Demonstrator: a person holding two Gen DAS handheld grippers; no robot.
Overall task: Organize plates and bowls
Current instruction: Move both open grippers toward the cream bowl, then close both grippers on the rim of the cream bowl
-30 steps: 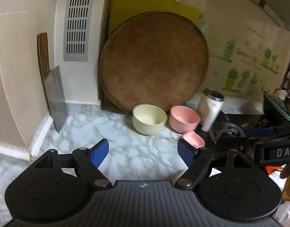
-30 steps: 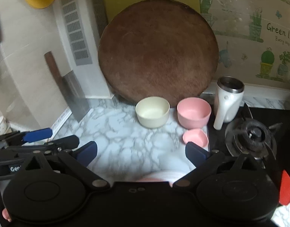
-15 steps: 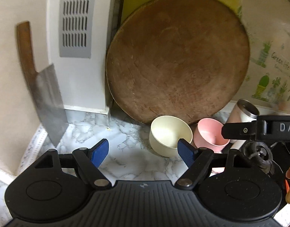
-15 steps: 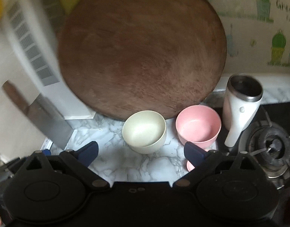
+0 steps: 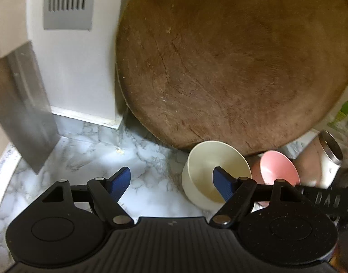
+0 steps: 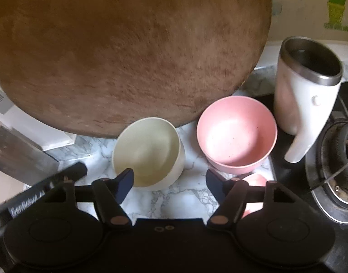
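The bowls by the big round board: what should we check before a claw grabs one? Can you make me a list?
1. Cream bowl standing upright on the counter: ok.
2. Pink bowl upright, apart from the cream one: ok.
3. Both bowls empty: ok, nothing seen inside.
4. Left claw free: ok, open, one finger in front of the cream bowl, gripping nothing.
5. Right claw free: ok, closing with only bare counter between its fingers.
6. Room around the bowls: not ok, the cup stands close beside the pink bowl and the round board leans right behind.
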